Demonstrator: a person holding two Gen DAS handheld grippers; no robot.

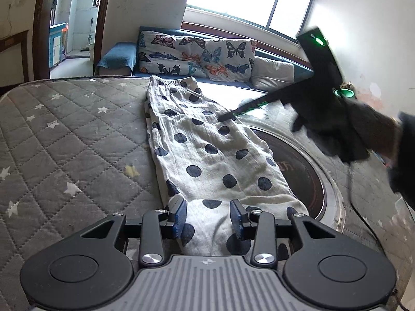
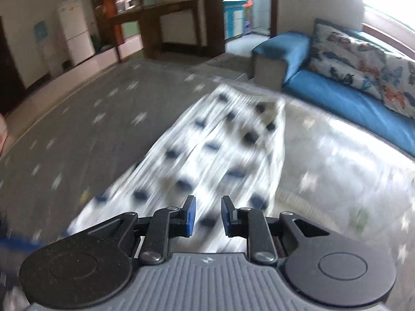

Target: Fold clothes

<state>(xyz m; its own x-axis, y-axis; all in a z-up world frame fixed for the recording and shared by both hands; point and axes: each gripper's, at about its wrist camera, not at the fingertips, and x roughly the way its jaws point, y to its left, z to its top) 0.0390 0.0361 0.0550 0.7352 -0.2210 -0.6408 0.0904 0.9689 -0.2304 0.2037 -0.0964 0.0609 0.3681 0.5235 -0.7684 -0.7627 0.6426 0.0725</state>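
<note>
White trousers with dark polka dots [image 1: 207, 150] lie folded lengthwise on a grey quilted star-pattern cover [image 1: 64, 129], waistband at the far end. My left gripper [image 1: 208, 219] is open over the near hem, with cloth showing between its blue pads. In the left wrist view my right gripper [image 1: 229, 116] comes in from the right, its black tip over the middle of the trousers. The right wrist view is motion-blurred: my right gripper [image 2: 207, 216] hangs open above the spotted trousers [image 2: 207, 150], nothing between its pads.
A blue sofa [image 1: 119, 57] with butterfly cushions [image 1: 197, 54] stands behind the table under a bright window. A round dark inset [image 1: 298, 171] shows in the tabletop right of the trousers. A sleeve [image 1: 376, 134] enters from the right. A doorway lies far left.
</note>
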